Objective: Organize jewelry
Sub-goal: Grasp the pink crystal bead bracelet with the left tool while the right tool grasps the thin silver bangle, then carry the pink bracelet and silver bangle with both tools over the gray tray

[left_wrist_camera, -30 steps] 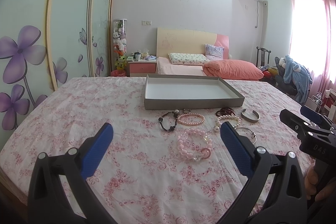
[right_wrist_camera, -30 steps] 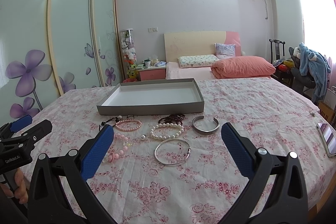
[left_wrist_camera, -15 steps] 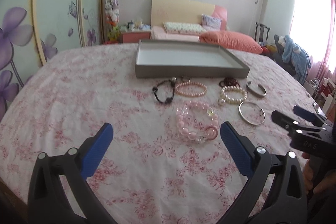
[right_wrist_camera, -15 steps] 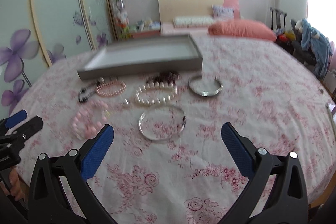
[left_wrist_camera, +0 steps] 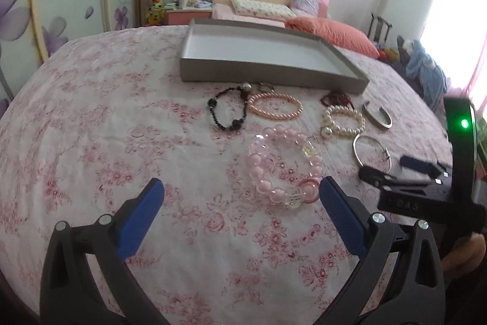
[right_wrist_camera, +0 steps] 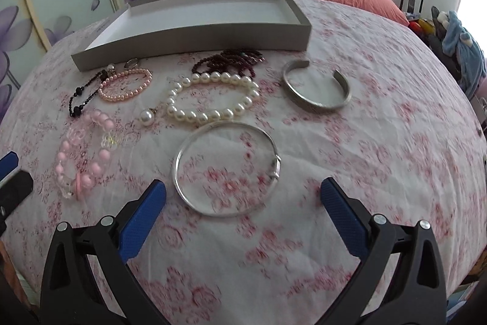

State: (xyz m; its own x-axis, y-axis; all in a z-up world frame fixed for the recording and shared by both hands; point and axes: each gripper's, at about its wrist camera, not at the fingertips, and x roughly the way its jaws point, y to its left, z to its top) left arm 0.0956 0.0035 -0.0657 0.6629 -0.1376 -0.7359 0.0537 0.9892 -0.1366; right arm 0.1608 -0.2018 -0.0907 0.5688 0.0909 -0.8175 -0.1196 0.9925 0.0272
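Both grippers spread, empty: left gripper (left_wrist_camera: 240,194) near pink glass-bead bracelet (left_wrist_camera: 284,165), right gripper (right_wrist_camera: 243,195) over thin silver bangle (right_wrist_camera: 226,168); straddle one rim, pinch gently, carry to grey cardboard tray (right_wrist_camera: 194,31).

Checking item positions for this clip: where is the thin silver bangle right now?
The thin silver bangle lies flat on the floral cloth, centred just ahead of the open right tongs, nearer the camera than the white pearl bracelet.

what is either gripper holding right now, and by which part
Nothing is held. The left gripper is open above the cloth near the pink bead bracelet, and the right gripper is open over the thin silver bangle. All jewelry lies on the bedspread.
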